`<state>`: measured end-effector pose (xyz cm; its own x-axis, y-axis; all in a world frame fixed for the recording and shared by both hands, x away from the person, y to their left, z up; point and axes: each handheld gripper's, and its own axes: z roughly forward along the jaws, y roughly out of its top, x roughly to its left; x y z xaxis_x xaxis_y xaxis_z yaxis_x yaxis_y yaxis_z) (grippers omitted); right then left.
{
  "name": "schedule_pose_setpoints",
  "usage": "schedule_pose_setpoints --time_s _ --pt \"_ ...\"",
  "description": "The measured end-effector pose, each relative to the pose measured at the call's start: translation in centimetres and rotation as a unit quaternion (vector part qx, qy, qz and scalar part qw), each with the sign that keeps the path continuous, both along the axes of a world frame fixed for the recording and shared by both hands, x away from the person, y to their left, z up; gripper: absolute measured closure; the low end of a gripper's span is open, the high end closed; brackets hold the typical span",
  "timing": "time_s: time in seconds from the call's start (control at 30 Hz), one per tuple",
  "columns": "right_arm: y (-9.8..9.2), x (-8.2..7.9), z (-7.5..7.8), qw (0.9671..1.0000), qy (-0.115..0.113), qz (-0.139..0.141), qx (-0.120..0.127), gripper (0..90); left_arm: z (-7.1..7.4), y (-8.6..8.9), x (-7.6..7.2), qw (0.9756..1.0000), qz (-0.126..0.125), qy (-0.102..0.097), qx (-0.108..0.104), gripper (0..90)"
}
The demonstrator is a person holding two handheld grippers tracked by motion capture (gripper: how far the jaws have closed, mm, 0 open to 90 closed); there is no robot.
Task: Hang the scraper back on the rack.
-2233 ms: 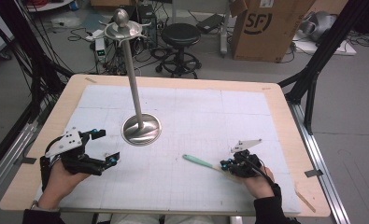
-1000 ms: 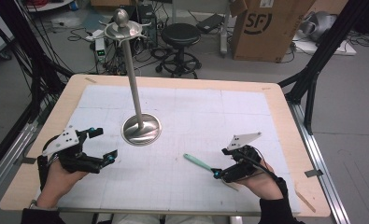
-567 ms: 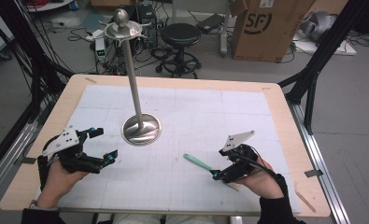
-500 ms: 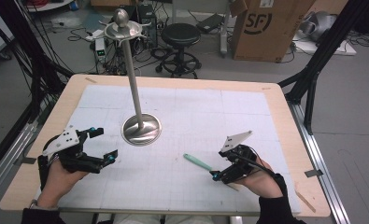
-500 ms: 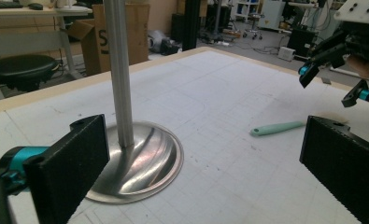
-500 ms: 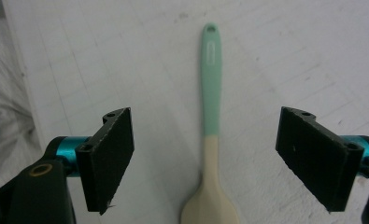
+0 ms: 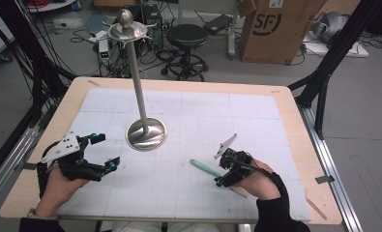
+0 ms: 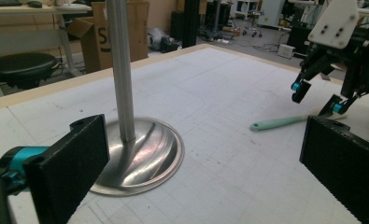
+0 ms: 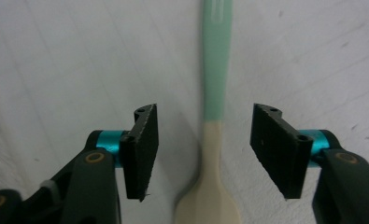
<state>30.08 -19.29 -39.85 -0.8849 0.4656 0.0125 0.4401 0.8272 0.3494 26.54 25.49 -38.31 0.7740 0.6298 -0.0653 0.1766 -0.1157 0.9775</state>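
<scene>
- Mint-green handle, cream head: thin flat utensil (image 9: 216, 121) lies on the white mat (image 7: 256, 125), front right of the steel stand (image 7: 145, 133).
- Right gripper (image 9: 204, 149) straddles its neck; jaws have just been closing, roughly half open, pads clear of it. Looks lined up for a pinch.
- Left gripper (image 8: 205, 163) parked near the stand base, jaws wide, empty.

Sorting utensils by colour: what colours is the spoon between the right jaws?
Mint-green handle, cream at the bowl end; the spoon shows best in the right gripper view.
</scene>
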Motion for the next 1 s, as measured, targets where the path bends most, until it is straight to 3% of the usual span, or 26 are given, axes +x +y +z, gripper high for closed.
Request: schedule_pose_setpoints --time_s 0.13,0.37,0.53,0.67,0.77,0.87,1.0 --pt "0.17 0.23 -0.87 0.9994 0.001 -0.004 -0.034 48.9 0.05 0.07 0.01 1.0000 0.002 -0.001 -0.001 2.0" --pt "0.14 0.04 -1.05 0.9983 0.008 -0.011 -0.056 61.1 -0.08 0.07 0.25 1.0000 0.000 0.002 0.003 2.0" --pt "0.21 -0.06 -1.08 0.9983 0.022 -0.019 -0.050 71.6 -0.09 0.08 0.25 1.0000 0.001 0.002 0.000 2.0" --pt "-0.36 0.18 -1.23 0.9972 0.035 -0.062 -0.026 78.5 -0.09 0.08 0.20 1.0000 0.001 0.002 0.000 2.0" --pt "-0.60 0.01 -1.28 0.9966 0.029 -0.075 -0.019 79.9 -0.03 0.11 0.15 1.0000 0.001 0.000 -0.001 2.0" --pt "-0.30 -0.28 -1.22 0.9972 0.015 -0.066 -0.031 80.2 -0.01 0.14 0.12 1.0000 0.000 0.000 -0.001 2.0" --pt "-0.48 -0.35 -1.07 0.9969 0.002 -0.076 -0.021 80.2 0.08 0.23 0.17 1.0000 0.001 -0.001 -0.003 2.0"
